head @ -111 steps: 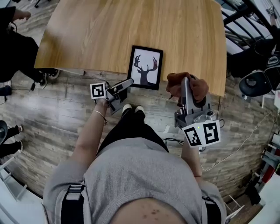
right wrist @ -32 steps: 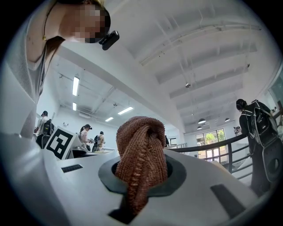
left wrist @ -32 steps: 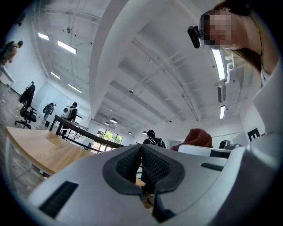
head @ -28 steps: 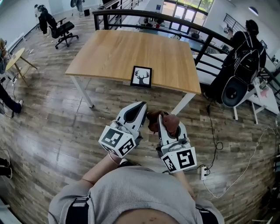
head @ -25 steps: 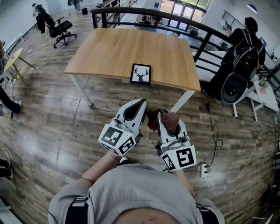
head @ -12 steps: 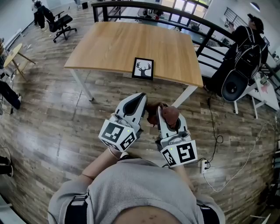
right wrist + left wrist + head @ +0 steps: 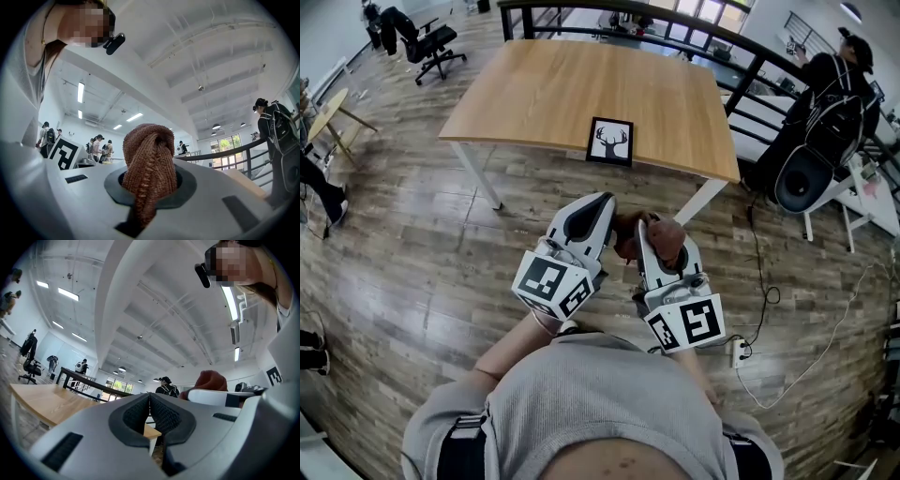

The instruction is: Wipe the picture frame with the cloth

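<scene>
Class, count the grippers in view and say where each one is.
2: the grey left gripper, shut and empty, beside the grey right gripper, which clamps the brown knitted cloth.

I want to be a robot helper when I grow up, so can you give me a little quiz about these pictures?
1. True or false: the picture frame lies on the floor.
2. Fill in: the jaws of the left gripper are ____ (open or shut).
3. What does the right gripper hold? A) the picture frame B) a brown cloth C) nothing

Key: 1 false, it lies on the table; 2 shut; 3 B.
</scene>
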`<action>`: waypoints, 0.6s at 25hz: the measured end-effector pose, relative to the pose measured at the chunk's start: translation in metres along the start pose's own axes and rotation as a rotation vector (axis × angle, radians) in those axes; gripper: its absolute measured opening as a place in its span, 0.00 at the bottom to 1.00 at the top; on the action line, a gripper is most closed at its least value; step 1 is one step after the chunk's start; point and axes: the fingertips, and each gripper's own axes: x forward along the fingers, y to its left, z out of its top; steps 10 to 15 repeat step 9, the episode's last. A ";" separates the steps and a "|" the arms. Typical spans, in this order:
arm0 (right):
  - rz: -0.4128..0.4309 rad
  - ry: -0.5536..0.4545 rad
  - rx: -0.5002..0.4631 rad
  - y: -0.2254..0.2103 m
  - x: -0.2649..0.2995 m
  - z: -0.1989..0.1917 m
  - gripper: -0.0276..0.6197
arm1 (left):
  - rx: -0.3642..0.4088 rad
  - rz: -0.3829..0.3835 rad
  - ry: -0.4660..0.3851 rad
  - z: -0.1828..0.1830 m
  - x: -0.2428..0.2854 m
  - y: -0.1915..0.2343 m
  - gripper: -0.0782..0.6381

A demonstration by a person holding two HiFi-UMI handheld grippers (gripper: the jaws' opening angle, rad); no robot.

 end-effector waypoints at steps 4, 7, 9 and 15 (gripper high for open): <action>0.013 0.004 -0.002 0.006 0.005 0.002 0.11 | 0.002 0.005 -0.004 0.006 -0.001 0.004 0.12; 0.016 0.002 0.002 0.007 0.010 0.001 0.11 | 0.003 0.010 -0.008 0.007 -0.001 0.009 0.12; 0.017 0.003 0.001 0.007 0.013 0.000 0.11 | -0.001 0.016 -0.009 0.006 -0.001 0.013 0.12; 0.017 0.003 0.001 0.007 0.013 0.000 0.11 | -0.001 0.016 -0.009 0.006 -0.001 0.013 0.12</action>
